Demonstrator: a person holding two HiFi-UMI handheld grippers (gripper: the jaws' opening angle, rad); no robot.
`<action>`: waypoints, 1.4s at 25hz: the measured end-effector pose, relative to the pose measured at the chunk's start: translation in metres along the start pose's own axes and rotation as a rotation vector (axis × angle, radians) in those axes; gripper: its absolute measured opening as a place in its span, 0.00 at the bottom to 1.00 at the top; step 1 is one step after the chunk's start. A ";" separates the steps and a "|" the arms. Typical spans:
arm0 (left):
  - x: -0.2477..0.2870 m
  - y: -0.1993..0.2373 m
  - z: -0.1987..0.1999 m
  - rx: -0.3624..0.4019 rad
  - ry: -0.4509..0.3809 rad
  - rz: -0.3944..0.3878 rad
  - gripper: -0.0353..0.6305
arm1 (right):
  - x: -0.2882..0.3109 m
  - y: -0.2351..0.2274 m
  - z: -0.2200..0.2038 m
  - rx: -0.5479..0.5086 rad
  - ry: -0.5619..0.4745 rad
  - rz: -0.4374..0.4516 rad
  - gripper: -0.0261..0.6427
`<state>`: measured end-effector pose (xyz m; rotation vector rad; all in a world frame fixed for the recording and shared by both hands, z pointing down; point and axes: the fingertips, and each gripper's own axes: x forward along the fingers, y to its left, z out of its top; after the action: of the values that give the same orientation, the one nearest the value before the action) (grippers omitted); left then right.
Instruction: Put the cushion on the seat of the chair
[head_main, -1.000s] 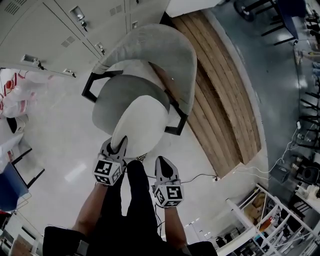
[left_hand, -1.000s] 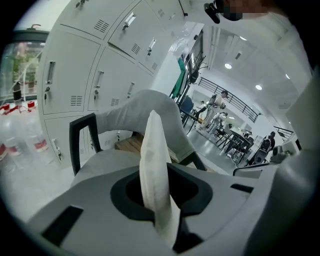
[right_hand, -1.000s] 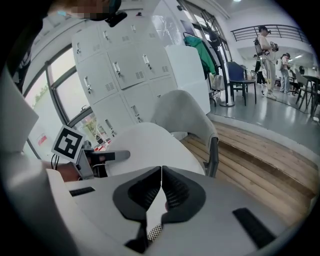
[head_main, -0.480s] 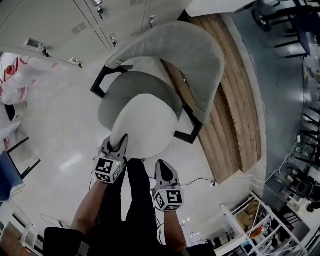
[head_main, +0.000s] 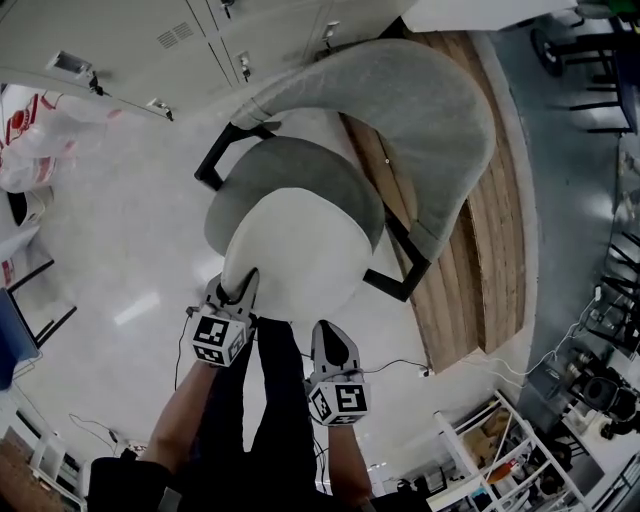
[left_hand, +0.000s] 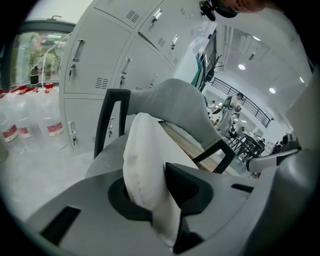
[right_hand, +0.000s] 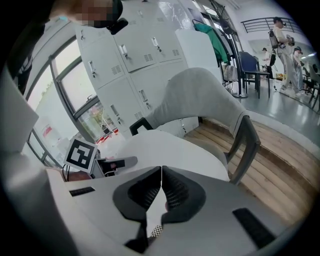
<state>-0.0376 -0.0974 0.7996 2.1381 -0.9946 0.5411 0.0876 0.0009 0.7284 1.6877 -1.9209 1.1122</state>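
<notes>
**Both grippers at the near edge of the cushion, seen from the head view and the two gripper views.**

- **Right gripper.** Nearest the person, the right gripper (right_hand: 161, 186) has its fingers closed pad to pad. Its tip points down and forward, just beside the cushion's near edge.
- **Left gripper.** To the left of those fingers and slightly ahead, the left gripper (left_hand: 152, 192) pinches the near edge of the cushion (head_main: 295, 255). Its jaws have just been opening a little. The white fabric sits between them and bulges over both pads.
- **Cushion and seat.** Ahead of both sets of fingers, the rounded cushion spreads away over the grey seat (head_main: 300, 172) of the chair (right_hand: 200, 95) and covers the front part of it. A crescent of seat shows past the cushion's far edge. Whether the cushion rests on the seat or hangs just above it cannot be told.
- **Chair back and frame.** Beyond the seat rises the curved grey back (head_main: 410, 100). It is carried on a black frame (head_main: 208, 165), which shows on either side of the line along which the fingers point.
- **Background.** Farther off, ahead and left of the fingers, stand pale lockers (head_main: 130, 40). Ahead and right, past the chair, lies a wooden platform (head_main: 485, 230). A glossy floor (head_main: 110, 260) runs beneath everything.
</notes>
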 end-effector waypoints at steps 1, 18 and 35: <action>0.002 0.004 -0.003 -0.006 0.000 0.003 0.17 | 0.004 0.001 -0.002 -0.005 0.003 0.003 0.08; 0.028 0.056 -0.050 -0.077 0.016 0.028 0.20 | 0.070 -0.003 -0.036 -0.016 0.039 0.023 0.08; 0.042 0.087 -0.071 -0.099 0.046 0.096 0.28 | 0.125 0.015 -0.059 -0.073 0.105 0.073 0.08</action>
<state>-0.0850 -0.1042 0.9091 1.9904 -1.0798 0.5733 0.0310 -0.0395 0.8495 1.5019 -1.9467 1.1200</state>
